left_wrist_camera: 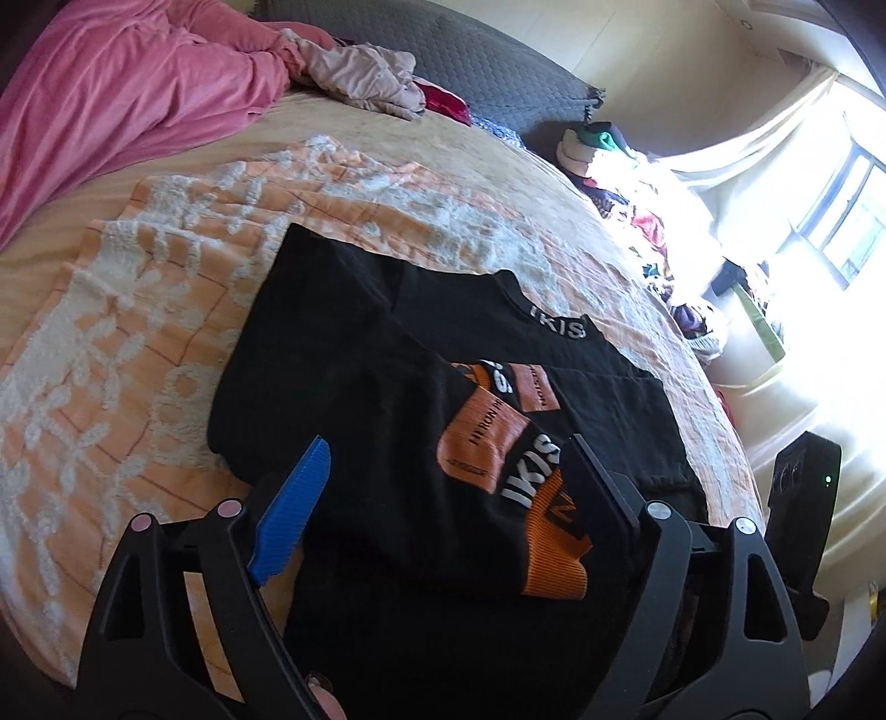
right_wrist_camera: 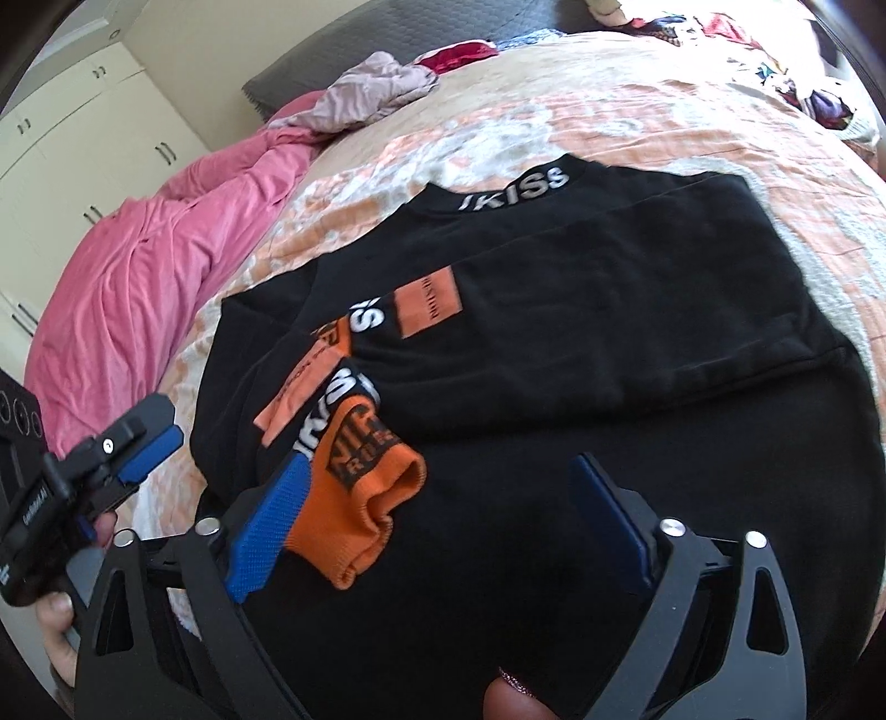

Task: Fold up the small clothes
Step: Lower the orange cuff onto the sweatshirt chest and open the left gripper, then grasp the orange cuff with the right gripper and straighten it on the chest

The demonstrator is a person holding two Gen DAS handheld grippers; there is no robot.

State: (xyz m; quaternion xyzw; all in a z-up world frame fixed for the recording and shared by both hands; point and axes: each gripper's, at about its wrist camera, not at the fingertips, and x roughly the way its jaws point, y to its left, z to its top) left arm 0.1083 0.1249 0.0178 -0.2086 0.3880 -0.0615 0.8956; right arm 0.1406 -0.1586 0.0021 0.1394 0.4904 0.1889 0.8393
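Observation:
A black sweater [left_wrist_camera: 343, 354] [right_wrist_camera: 609, 288] with orange patches and white "IKISS" lettering lies flat on an orange-and-white floral bedspread [left_wrist_camera: 138, 332] [right_wrist_camera: 609, 111]. Both sleeves are folded across its body. One sleeve ends in an orange cuff [left_wrist_camera: 554, 559] [right_wrist_camera: 360, 509]. My left gripper [left_wrist_camera: 448, 443] stands open above that sleeve, and neither pad presses on the cloth. It also shows at the left edge of the right wrist view as the left gripper [right_wrist_camera: 133, 459]. My right gripper [right_wrist_camera: 437, 462] is open over the sweater's lower part, its left blue pad [right_wrist_camera: 266, 526] right beside the cuff.
A pink blanket [left_wrist_camera: 111, 99] [right_wrist_camera: 138, 266] lies bunched at the far left of the bed. A crumpled beige garment [left_wrist_camera: 360, 77] [right_wrist_camera: 371, 94] sits near the grey headboard [left_wrist_camera: 470, 50]. Heaped clothes [left_wrist_camera: 653, 221] lie by the bright window. White wardrobes [right_wrist_camera: 83, 127] stand behind.

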